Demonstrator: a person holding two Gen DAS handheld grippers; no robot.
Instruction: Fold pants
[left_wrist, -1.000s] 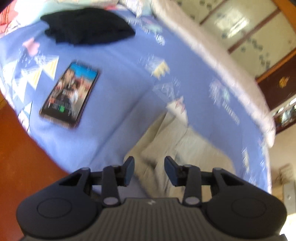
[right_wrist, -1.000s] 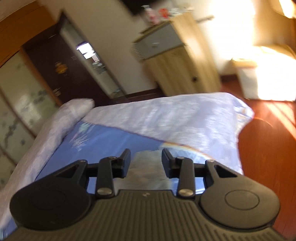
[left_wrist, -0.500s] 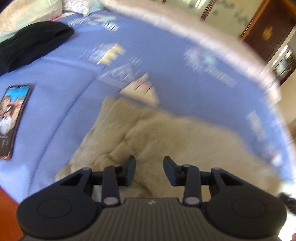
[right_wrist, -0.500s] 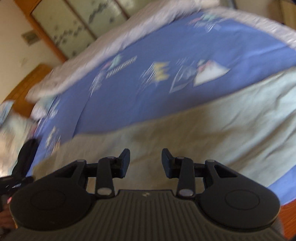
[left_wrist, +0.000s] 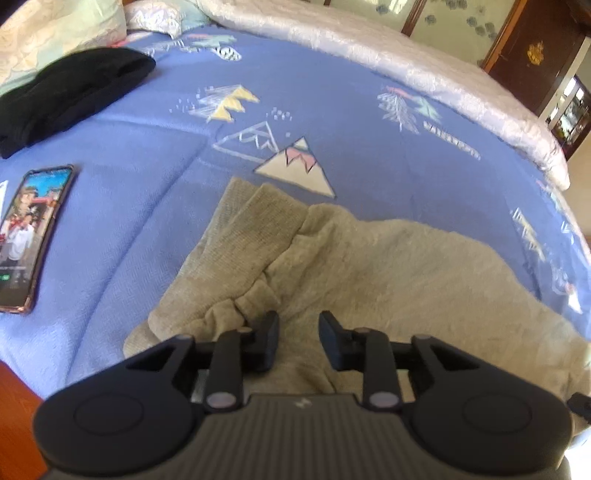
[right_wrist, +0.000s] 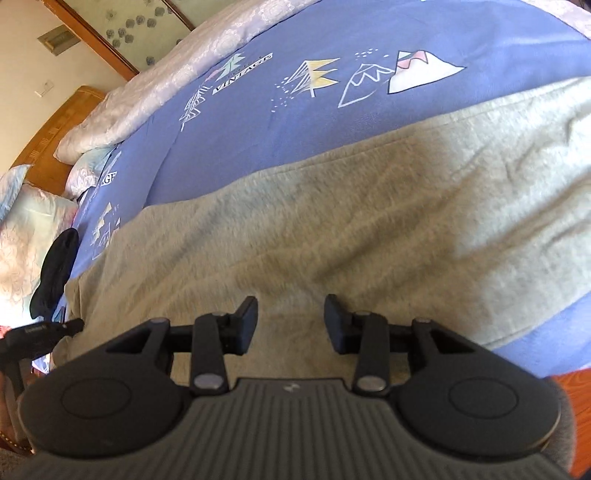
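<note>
Beige knit pants (left_wrist: 369, 266) lie spread flat on a blue patterned bedspread (left_wrist: 147, 147). Their ribbed cuffs point to the far left, one folded over the other. My left gripper (left_wrist: 298, 339) is open just above the bunched cloth near the cuffs, its left finger (left_wrist: 267, 339) close against a small fold. In the right wrist view the pants (right_wrist: 332, 206) stretch wide across the bedspread (right_wrist: 258, 122). There my right gripper (right_wrist: 291, 321) hovers open over the near edge of the cloth, nothing pinched between its pads.
A phone (left_wrist: 26, 236) with a lit screen lies on the bed at left. A black garment (left_wrist: 66, 92) sits beyond it, near a pillow (left_wrist: 55, 29). A white quilt (left_wrist: 406, 62) runs along the far edge. Wooden floor (right_wrist: 569, 387) shows by the near edge.
Both grippers swung down over the pants. The left view slid from the phone to the cuffs and its jaws narrowed slightly. The right view turned from the room to the bed.
</note>
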